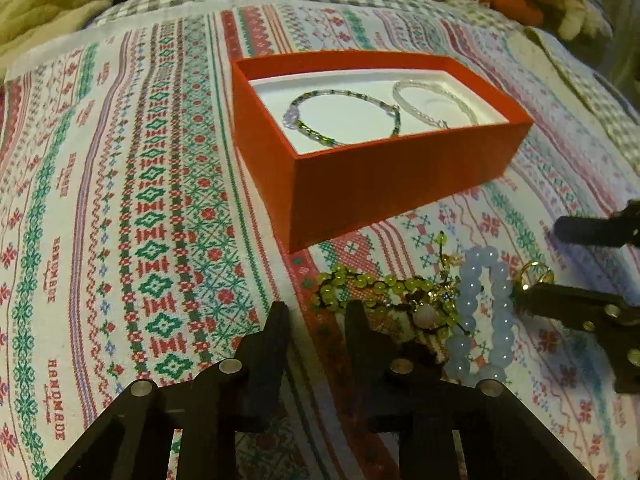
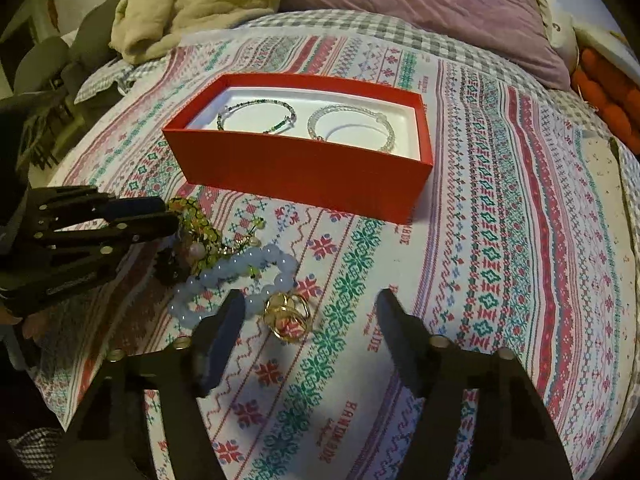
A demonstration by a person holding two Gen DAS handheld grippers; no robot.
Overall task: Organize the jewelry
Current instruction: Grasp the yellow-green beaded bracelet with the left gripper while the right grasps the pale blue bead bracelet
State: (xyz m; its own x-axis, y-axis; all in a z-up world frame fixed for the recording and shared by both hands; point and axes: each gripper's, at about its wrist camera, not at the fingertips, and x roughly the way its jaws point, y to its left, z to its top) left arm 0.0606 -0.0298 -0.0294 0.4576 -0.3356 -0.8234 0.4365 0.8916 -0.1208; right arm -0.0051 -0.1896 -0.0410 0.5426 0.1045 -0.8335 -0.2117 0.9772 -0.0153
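Observation:
An open red box (image 1: pixel 400 176) (image 2: pixel 296 176) with a white lining holds a green beaded bracelet (image 1: pixel 344 116) (image 2: pixel 256 116) and a clear beaded bracelet (image 1: pixel 432 104) (image 2: pixel 352 128). On the patterned cloth in front lie a yellow-green beaded piece (image 1: pixel 384 292) (image 2: pixel 200 232), a pale blue bead bracelet (image 1: pixel 484 316) (image 2: pixel 240 276) and a gold ring (image 2: pixel 288 316) (image 1: pixel 536 274). My left gripper (image 1: pixel 316 312) (image 2: pixel 168 216) is slightly open and empty, beside the yellow-green piece. My right gripper (image 2: pixel 312 312) (image 1: pixel 536 264) is open and empty, with the gold ring between its fingers.
A beige blanket (image 2: pixel 192 4) and a purple pillow (image 2: pixel 432 12) lie behind the box. An orange knitted item (image 2: pixel 608 96) is at the far right. The cloth covers a bed with a checked sheet (image 2: pixel 360 28).

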